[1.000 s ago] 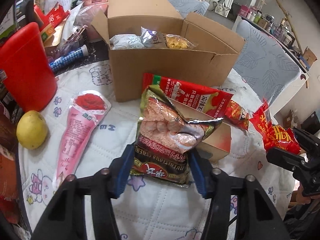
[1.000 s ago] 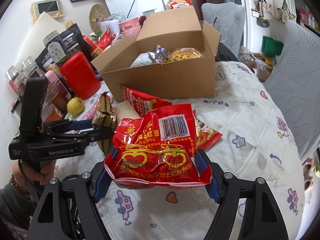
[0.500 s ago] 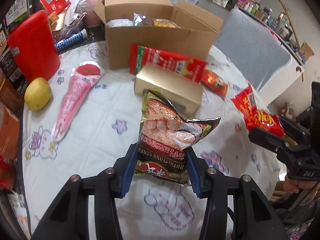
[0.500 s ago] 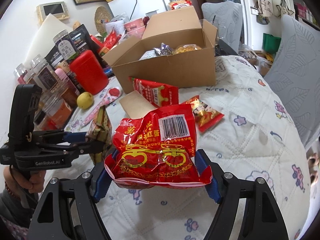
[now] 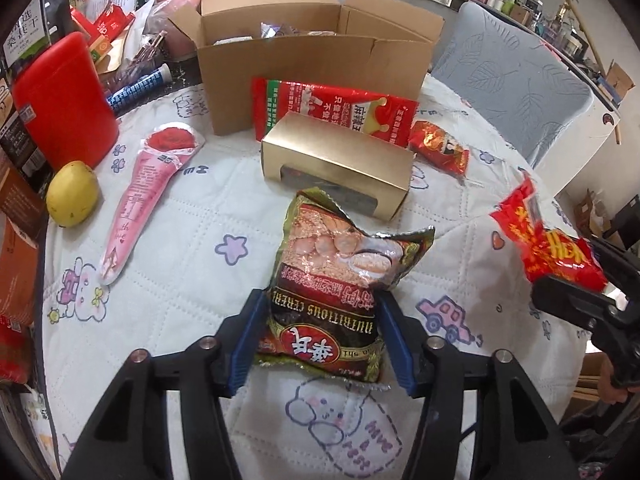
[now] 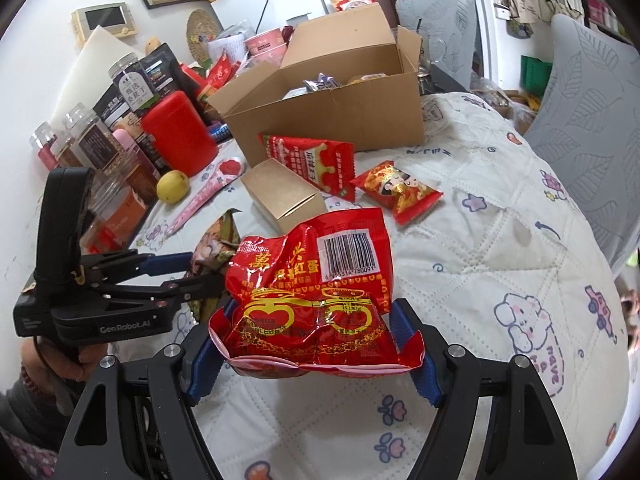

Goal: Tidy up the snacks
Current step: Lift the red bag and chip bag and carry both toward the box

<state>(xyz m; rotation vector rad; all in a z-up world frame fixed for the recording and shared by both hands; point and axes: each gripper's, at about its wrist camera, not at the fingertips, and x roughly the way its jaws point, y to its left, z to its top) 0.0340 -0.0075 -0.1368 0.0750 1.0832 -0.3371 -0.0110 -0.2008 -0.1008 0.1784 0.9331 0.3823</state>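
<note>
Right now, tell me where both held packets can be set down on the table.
Bare quilt lies between the pink cone packet and the gold box, and on the wide stretch right of the small red candy pack. Crowded: the jars and red canister at the left edge, and the packets before the cardboard box.

A crinkled brown-and-gold cereal packet (image 5: 340,280) lies on the quilted tabletop (image 5: 200,280), its bottom end towards the camera. A glossy red snack bag (image 6: 316,296) with gold hearts and a barcode stands tilted above the cloth. Further off lie a gold box (image 5: 340,160), a long red packet (image 5: 336,108), a small red sweet packet (image 6: 396,192) and a pink cone-shaped wrapper (image 5: 148,196). Behind stands an open cardboard box (image 5: 312,64) holding packets.
</note>
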